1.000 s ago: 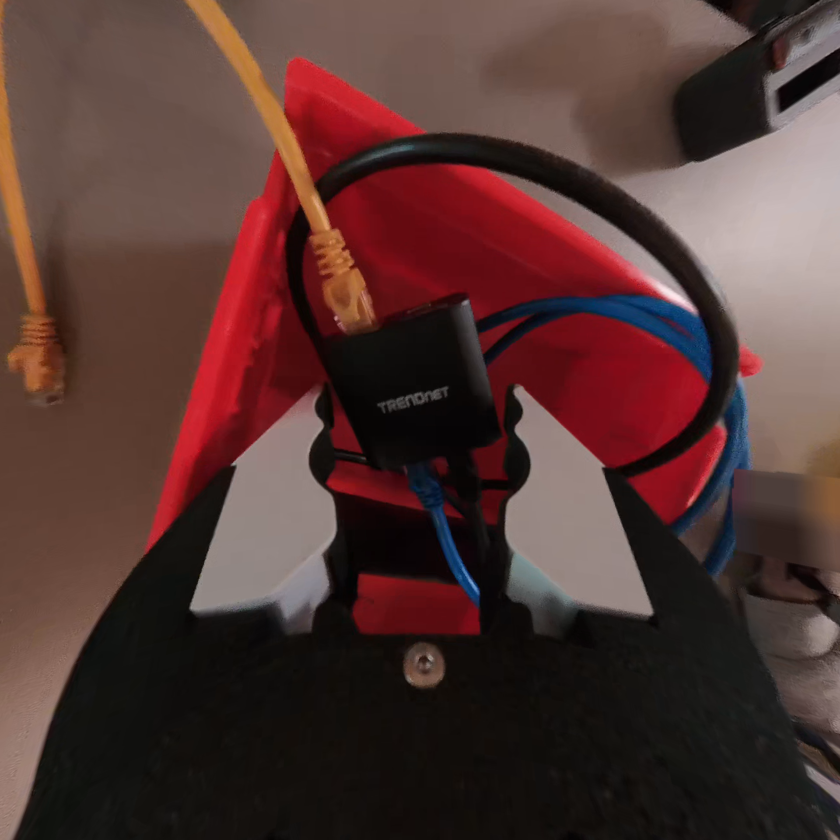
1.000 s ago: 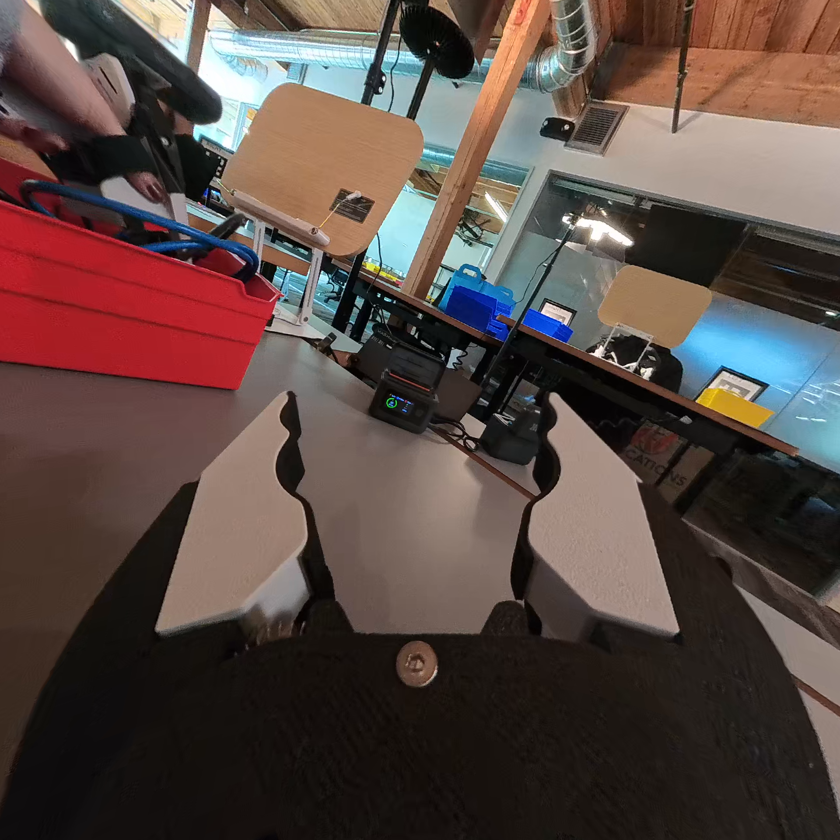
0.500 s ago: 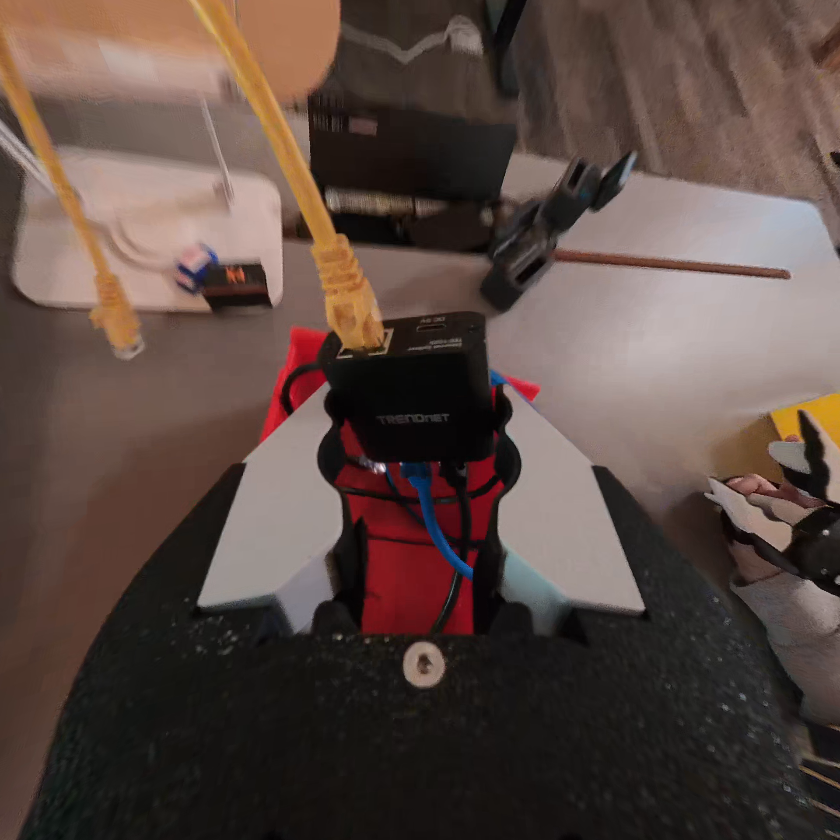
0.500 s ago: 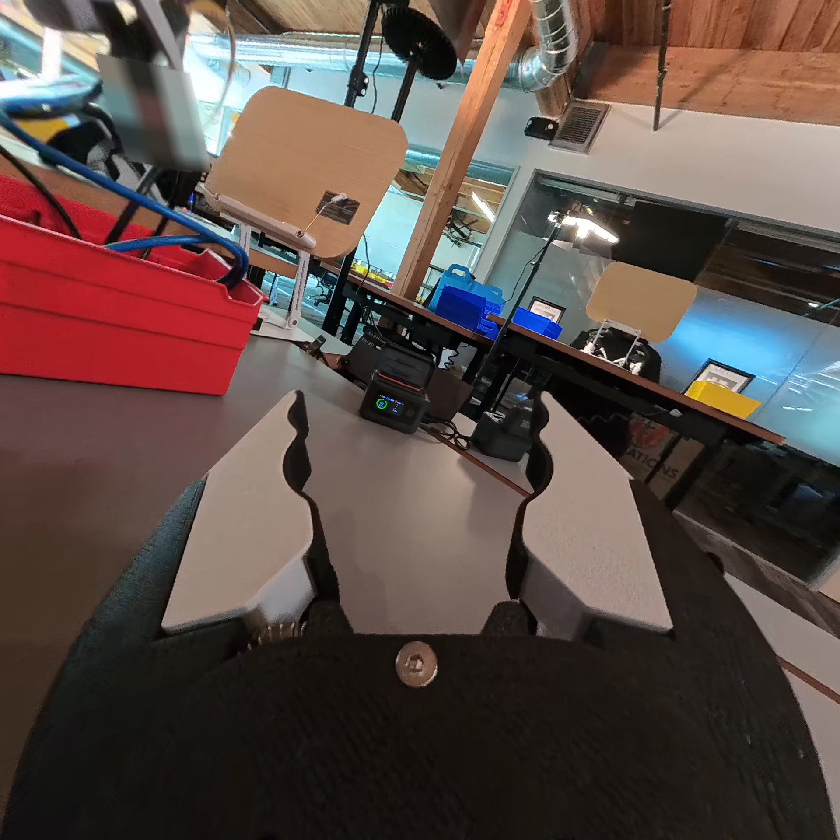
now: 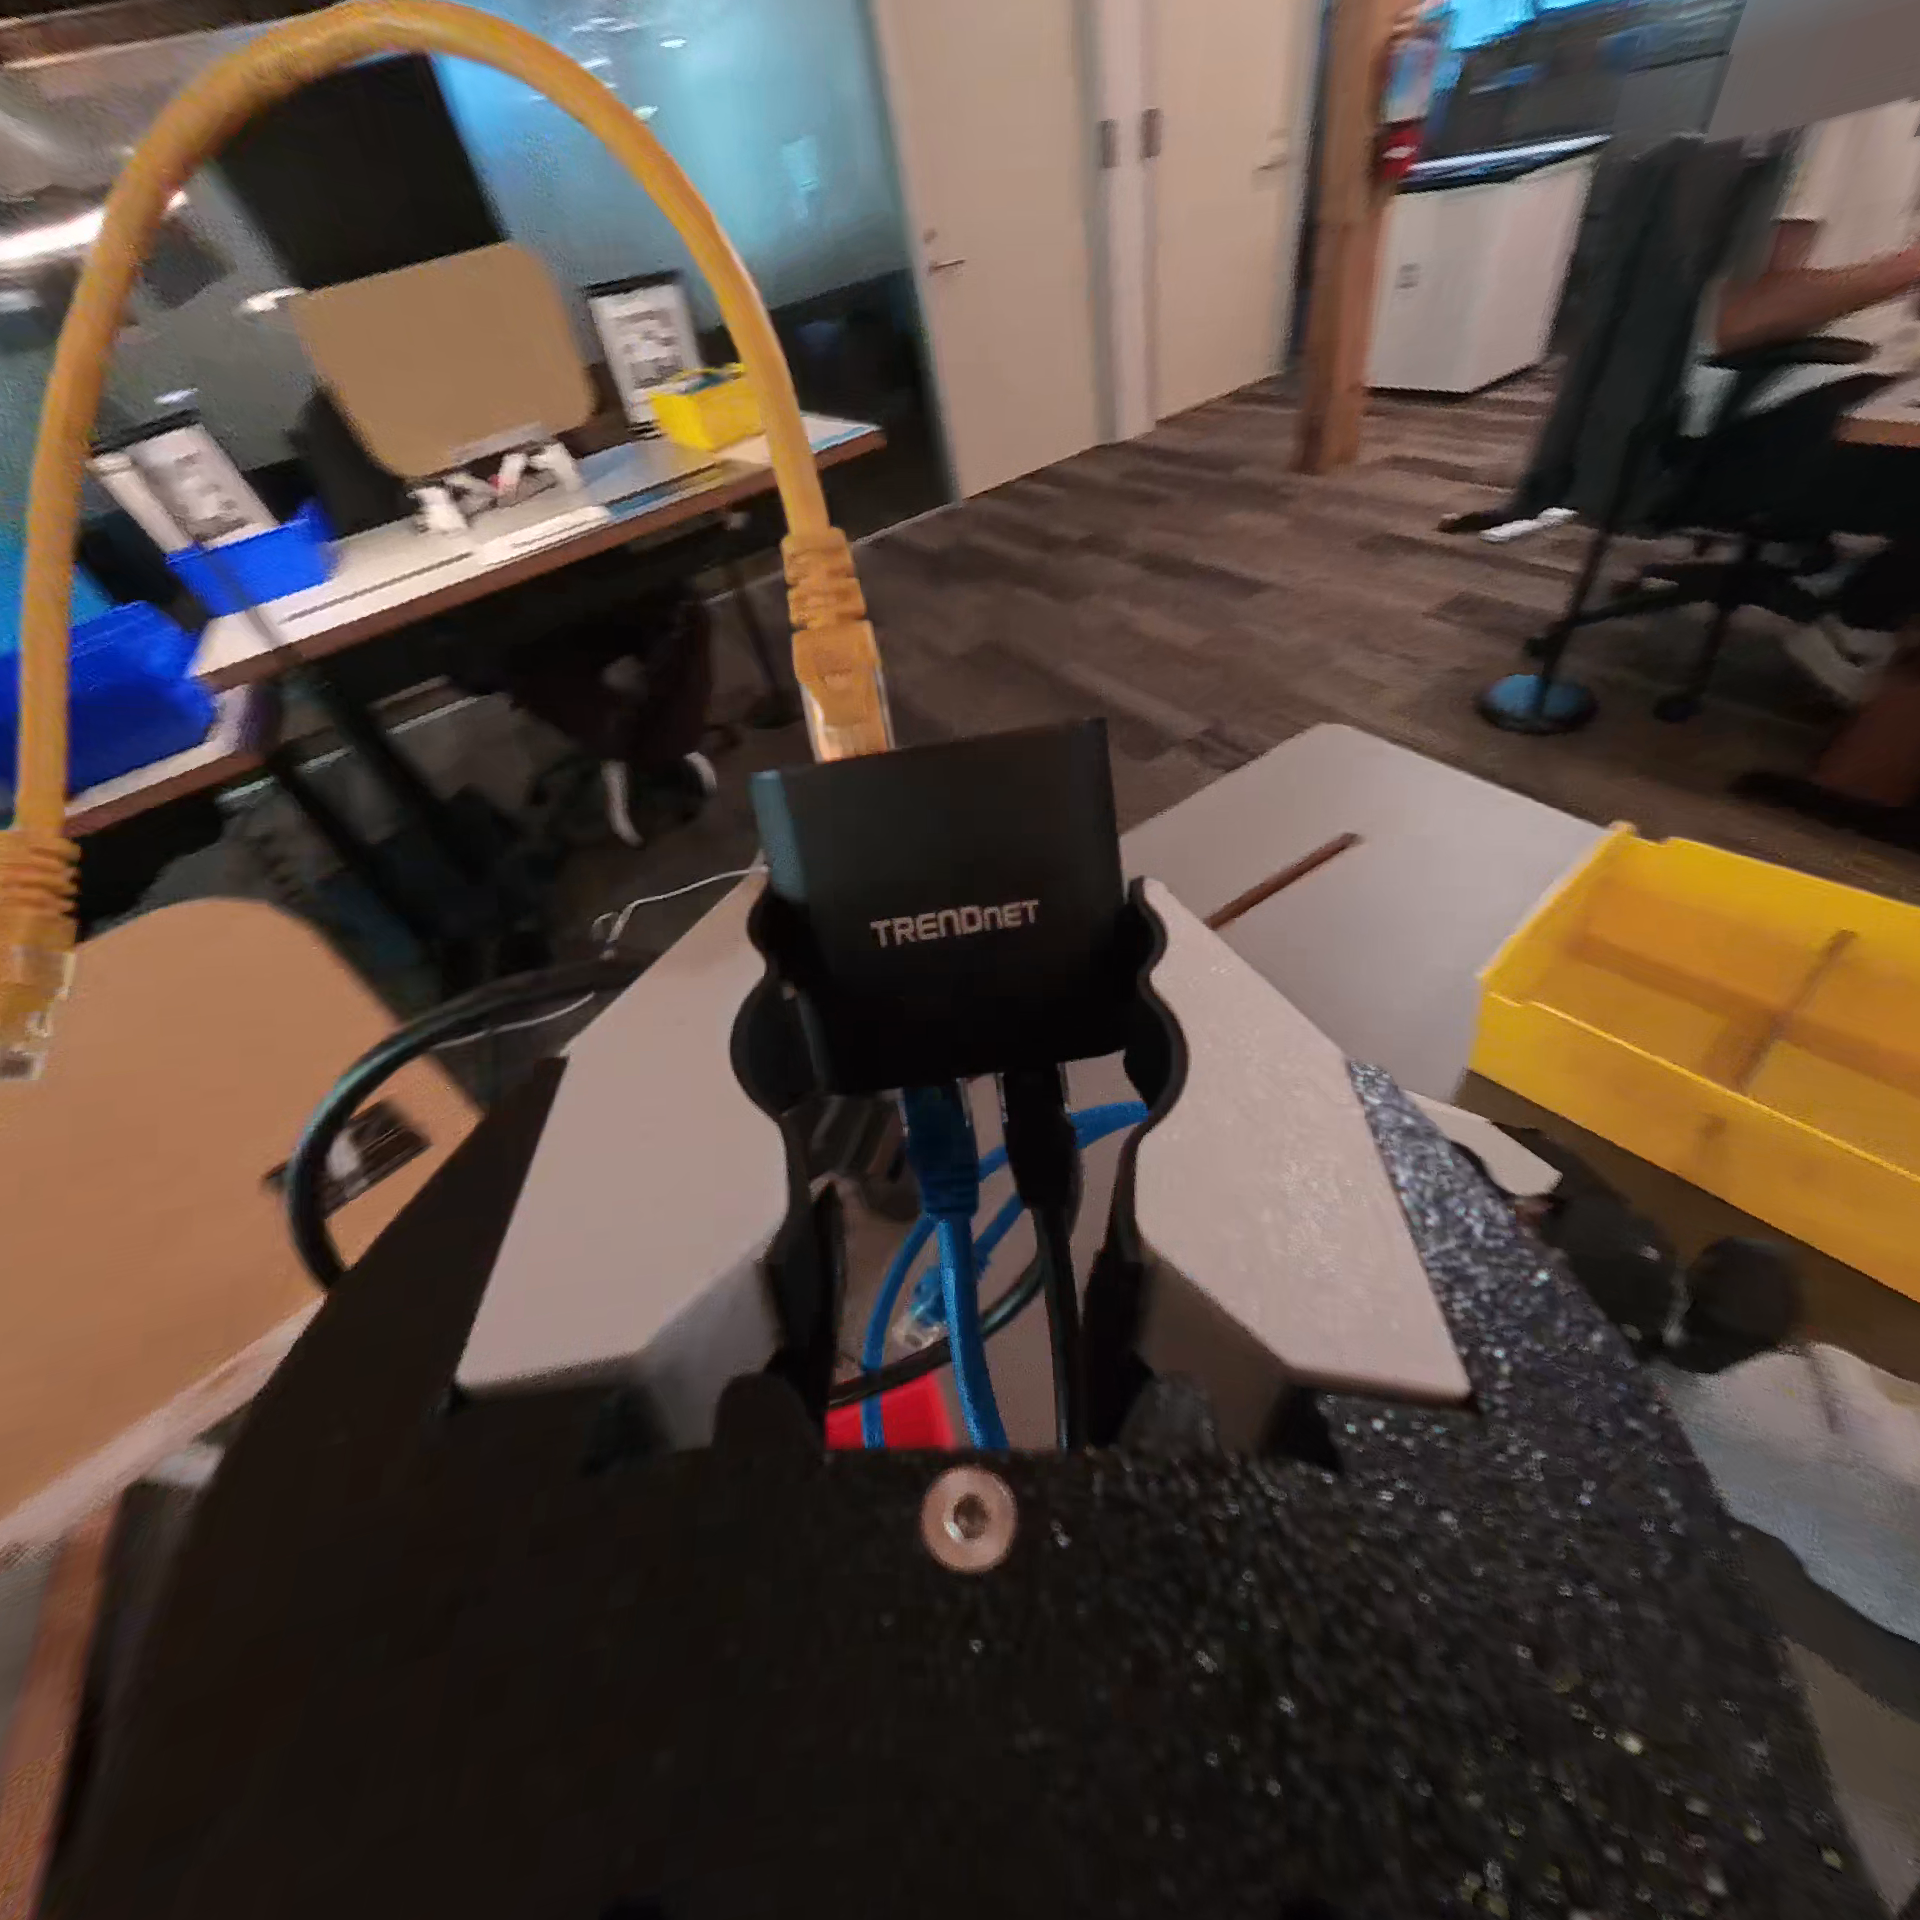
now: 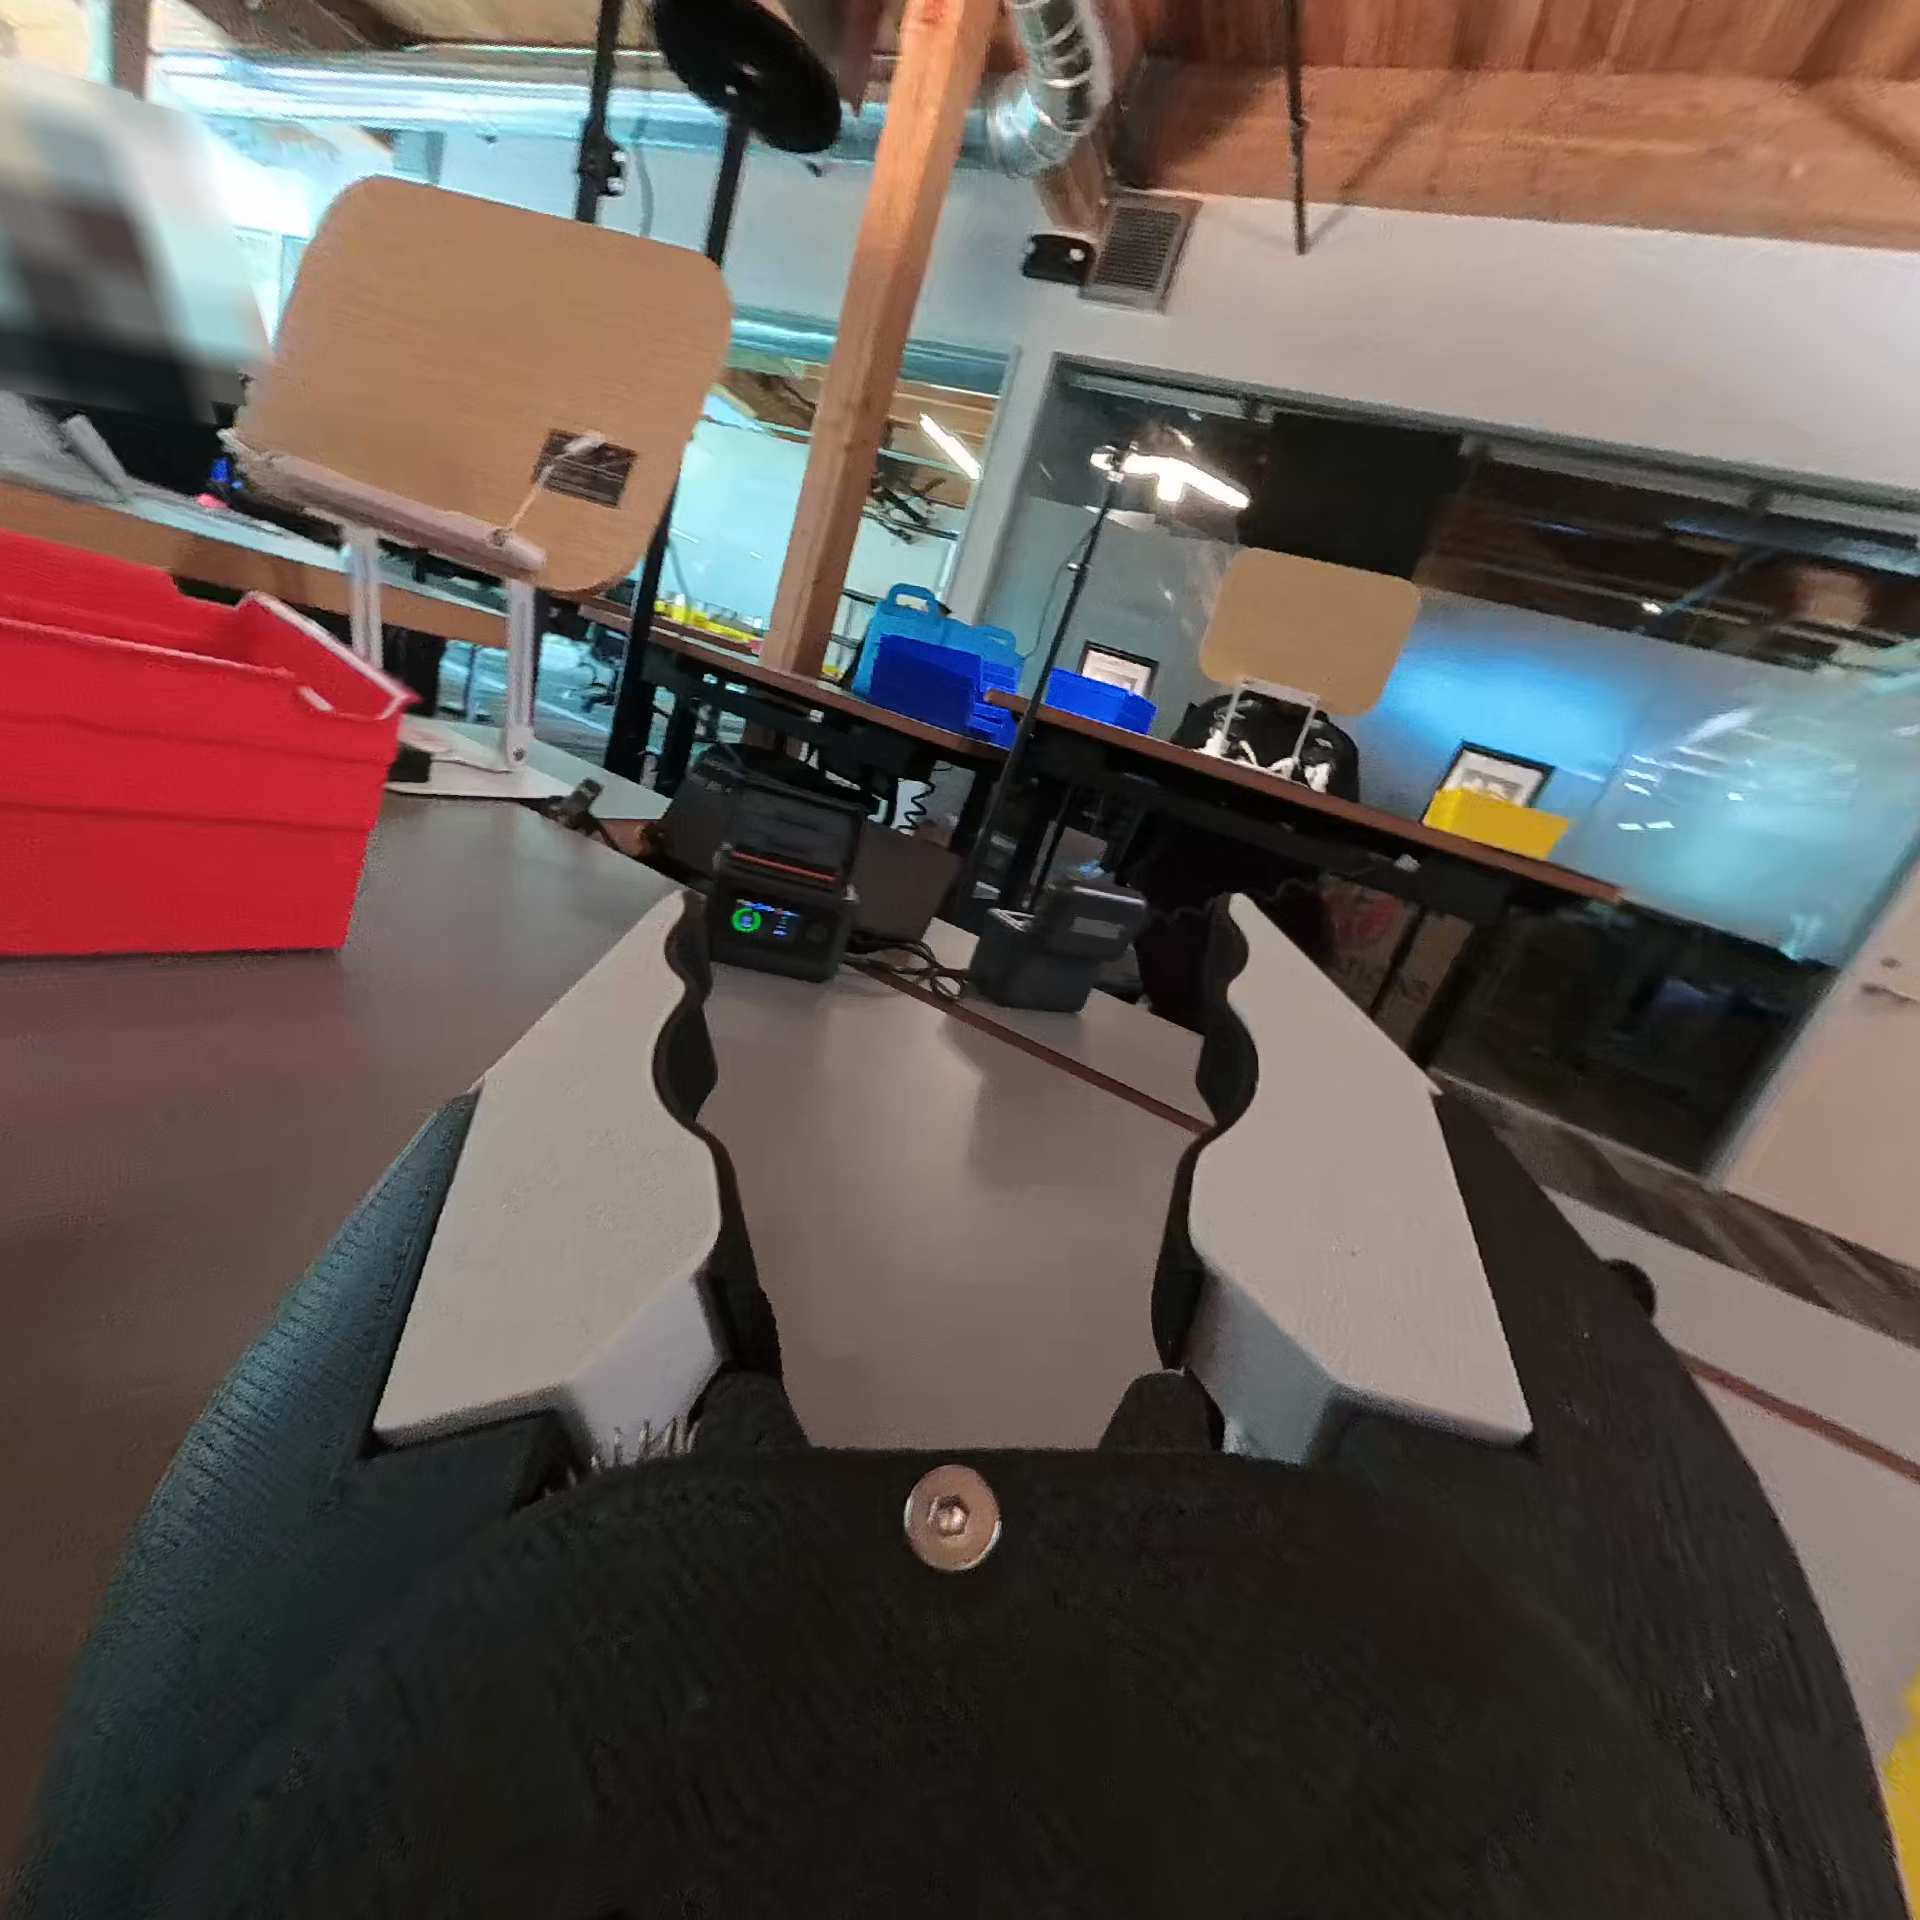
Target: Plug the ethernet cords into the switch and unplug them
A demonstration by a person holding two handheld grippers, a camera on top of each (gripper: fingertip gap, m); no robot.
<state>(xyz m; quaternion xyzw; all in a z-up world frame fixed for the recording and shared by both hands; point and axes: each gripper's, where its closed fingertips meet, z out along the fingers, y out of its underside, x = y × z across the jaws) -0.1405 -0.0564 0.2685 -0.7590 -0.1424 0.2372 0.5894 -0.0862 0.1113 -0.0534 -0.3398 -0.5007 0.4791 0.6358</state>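
In the left wrist view my left gripper is shut on a small black switch and holds it up in the air. A yellow ethernet cord is plugged into the switch's far left port and arcs up and over; its other plug hangs free at the left edge. A blue cord and a black cable hang from the switch's near side. In the right wrist view my right gripper is open and empty, low over the grey table.
A red bin stands on the table at the left in the right wrist view. A yellow divided tray sits at the right in the left wrist view. A tan board on a white stand, a small device with a lit screen and a black charger stand at the table's far edge. There is about 40 cm between the tips of the two grippers.
My left gripper has lifted the switch out of the red bin and tilted up, so the room shows behind it. The right gripper has barely moved and stays open.
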